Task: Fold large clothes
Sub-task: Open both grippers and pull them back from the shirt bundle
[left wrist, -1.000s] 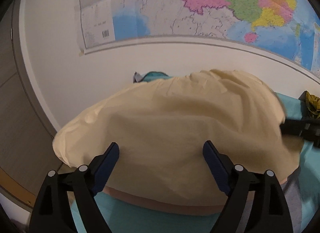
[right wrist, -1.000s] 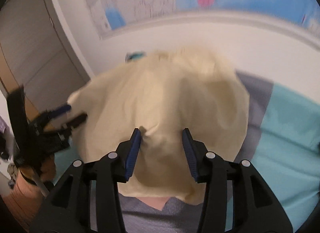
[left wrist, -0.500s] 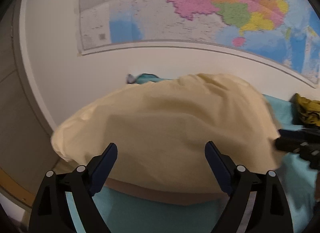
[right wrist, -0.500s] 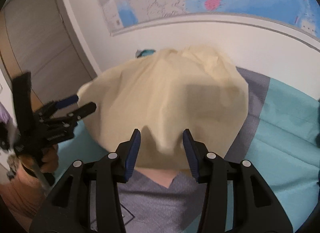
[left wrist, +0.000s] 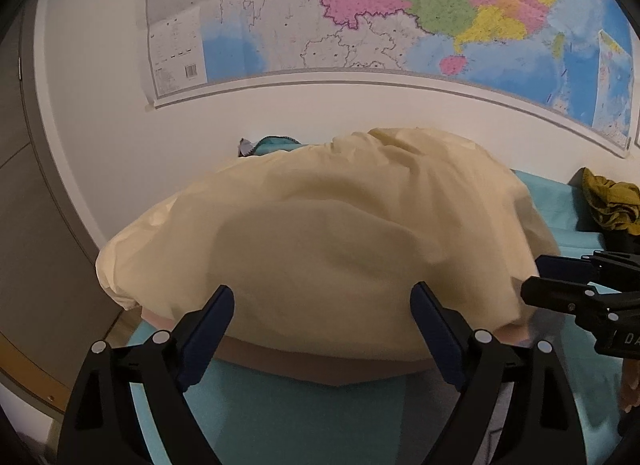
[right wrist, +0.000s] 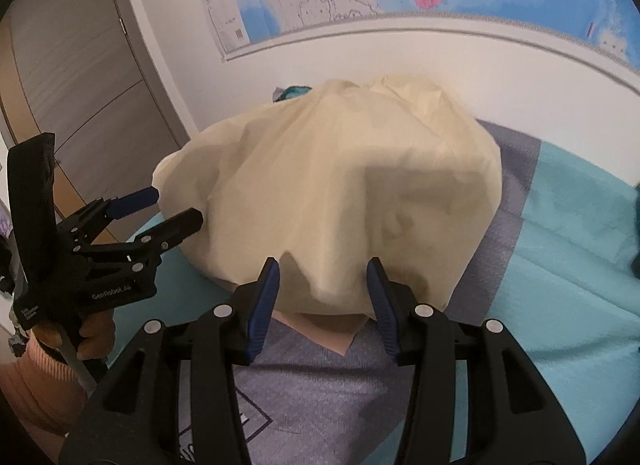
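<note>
Right wrist view has my right gripper (right wrist: 322, 285) with its jaws spread, a peak of the cream garment (right wrist: 340, 193) rising between the fingers but not pinched. My left gripper (left wrist: 322, 321) is released too, wide apart, with the cream mound just ahead of its tips and nothing in it. The garment lies ahead of both grippers on the teal bedsheet (left wrist: 280, 417), heaped over a grey cloth (right wrist: 320, 393) and a pinkish layer beneath.

The fabric looks thin, matte and softly creased, billowed into a rounded dome instead of lying flat; I judge it will slump and slide easily. To fold well, I should find true edges or corners at the near hem, pinch one layer only with each gripper, and draw it taut before laying it over, avoiding the grey cloth below.
</note>
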Demonstrator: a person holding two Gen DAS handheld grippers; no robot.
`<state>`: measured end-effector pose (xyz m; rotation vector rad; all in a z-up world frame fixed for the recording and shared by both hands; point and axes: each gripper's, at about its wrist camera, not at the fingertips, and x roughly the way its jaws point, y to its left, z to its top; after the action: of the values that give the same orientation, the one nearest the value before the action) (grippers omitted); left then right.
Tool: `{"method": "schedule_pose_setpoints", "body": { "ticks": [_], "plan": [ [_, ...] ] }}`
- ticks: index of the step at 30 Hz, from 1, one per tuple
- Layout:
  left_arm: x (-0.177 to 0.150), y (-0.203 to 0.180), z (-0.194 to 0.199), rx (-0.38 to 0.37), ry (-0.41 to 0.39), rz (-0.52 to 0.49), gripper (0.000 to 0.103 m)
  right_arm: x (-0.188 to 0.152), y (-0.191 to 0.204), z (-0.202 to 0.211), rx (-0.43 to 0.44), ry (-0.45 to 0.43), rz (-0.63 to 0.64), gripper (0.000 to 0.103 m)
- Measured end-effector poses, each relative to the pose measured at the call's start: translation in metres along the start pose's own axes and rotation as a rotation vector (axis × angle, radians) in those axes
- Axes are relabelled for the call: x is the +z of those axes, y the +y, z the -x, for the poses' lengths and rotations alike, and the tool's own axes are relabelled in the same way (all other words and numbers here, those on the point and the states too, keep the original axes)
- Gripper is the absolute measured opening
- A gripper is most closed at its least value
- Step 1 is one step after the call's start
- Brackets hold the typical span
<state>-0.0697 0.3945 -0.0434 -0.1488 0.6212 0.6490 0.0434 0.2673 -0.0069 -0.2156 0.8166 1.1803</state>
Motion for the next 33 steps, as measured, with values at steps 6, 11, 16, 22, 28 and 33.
{"method": "schedule_pose_setpoints", "body": {
  "ticks": [6, 11, 16, 22, 28, 33],
  "plan": [
    [-0.004, -0.007, 0.017, -0.003, -0.030, 0.013, 0.096, -0.011, 0.007, 0.017, -0.028, -0.036, 0.017, 0.057],
    [-0.009, -0.014, 0.031, -0.002, -0.044, 0.025, 0.096, -0.018, 0.011, 0.025, -0.043, -0.054, 0.011, 0.065],
    [-0.015, -0.019, 0.039, 0.003, -0.043, 0.066, 0.096, -0.029, 0.019, 0.040, -0.065, -0.093, 0.038, 0.082],
    [-0.026, -0.025, 0.051, -0.017, -0.042, 0.084, 0.096, -0.039, 0.026, 0.055, -0.075, -0.133, 0.048, 0.090],
    [-0.037, -0.026, 0.061, 0.026, -0.015, 0.110, 0.096, -0.052, 0.037, 0.069, -0.076, -0.160, 0.064, 0.097],
    [-0.047, -0.031, 0.073, 0.021, -0.017, 0.117, 0.096, -0.064, 0.042, 0.077, -0.073, -0.157, 0.056, 0.097]
  ]
}}
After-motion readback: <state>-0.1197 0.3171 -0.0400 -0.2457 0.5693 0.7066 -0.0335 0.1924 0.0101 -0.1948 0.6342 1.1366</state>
